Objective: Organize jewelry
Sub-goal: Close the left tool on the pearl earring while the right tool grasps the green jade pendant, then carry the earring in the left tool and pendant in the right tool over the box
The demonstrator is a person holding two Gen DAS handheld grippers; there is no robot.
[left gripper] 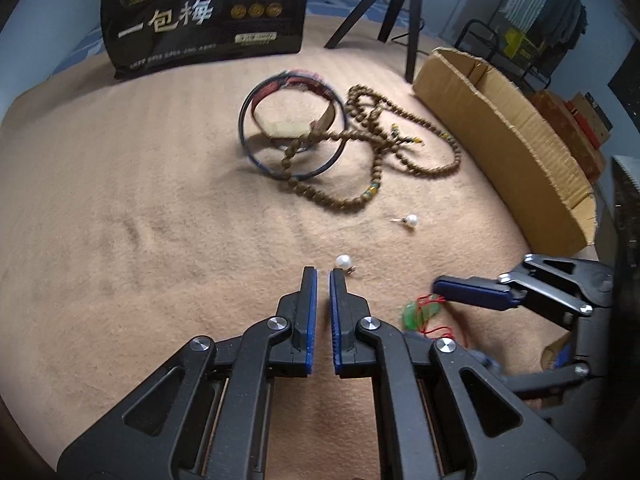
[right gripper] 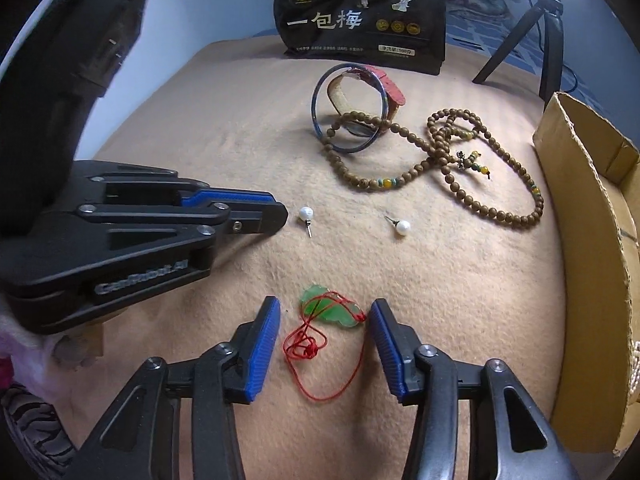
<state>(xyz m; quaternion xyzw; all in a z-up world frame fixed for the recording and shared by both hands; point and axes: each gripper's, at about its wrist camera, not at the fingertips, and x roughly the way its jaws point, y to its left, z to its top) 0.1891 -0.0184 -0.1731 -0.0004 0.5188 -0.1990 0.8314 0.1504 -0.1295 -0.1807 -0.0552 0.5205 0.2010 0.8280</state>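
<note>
Jewelry lies on a tan blanket. A green pendant [right gripper: 329,312] on a red cord lies between the open jaws of my right gripper [right gripper: 325,310]. My left gripper [left gripper: 323,272] is nearly shut and empty, its tips just short of a pearl earring [left gripper: 344,261], also in the right wrist view [right gripper: 306,213]. A second pearl earring [right gripper: 402,227] lies to the right. A long brown bead necklace [right gripper: 444,160] drapes into a blue bangle [right gripper: 349,108] that leans on a red watch strap [right gripper: 390,88]. The pendant [left gripper: 420,312] lies under the right gripper [left gripper: 472,292] in the left wrist view.
An open cardboard box [right gripper: 592,216] stands along the right edge of the blanket. A black snack bag [right gripper: 360,12] stands at the back. A black tripod [right gripper: 540,40] stands at the back right.
</note>
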